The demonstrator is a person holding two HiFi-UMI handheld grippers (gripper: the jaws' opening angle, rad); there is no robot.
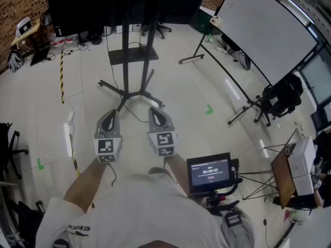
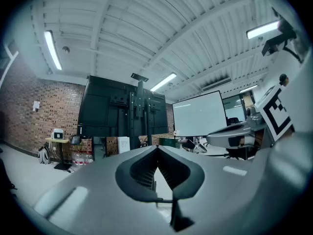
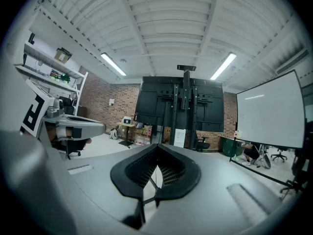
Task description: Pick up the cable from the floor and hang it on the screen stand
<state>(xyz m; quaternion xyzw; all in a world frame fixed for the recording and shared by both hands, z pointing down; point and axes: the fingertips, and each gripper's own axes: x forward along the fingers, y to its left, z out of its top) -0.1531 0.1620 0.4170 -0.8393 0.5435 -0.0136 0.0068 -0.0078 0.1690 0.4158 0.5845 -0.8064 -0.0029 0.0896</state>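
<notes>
The black screen stand [image 1: 126,61] rises ahead of me, with spread feet on the pale floor and a big dark screen [image 2: 122,114] on it. A thin dark cable [image 1: 135,116] lies on the floor by the stand's near feet. My left gripper [image 1: 109,114] is held just short of the stand's base, jaws shut with nothing between them. Beside it, my right gripper [image 1: 155,110] is also shut and empty. In the left gripper view, the left gripper [image 2: 156,150] points at the stand. The right gripper [image 3: 157,149] in its own view does too.
A whiteboard [image 1: 264,30] on a wheeled frame stands at the right, with a tripod and black bag [image 1: 279,99] near it. A small monitor [image 1: 209,172] sits close by my right side. A yellow-black strip [image 1: 62,76] and a white object [image 1: 68,133] lie on the floor at the left.
</notes>
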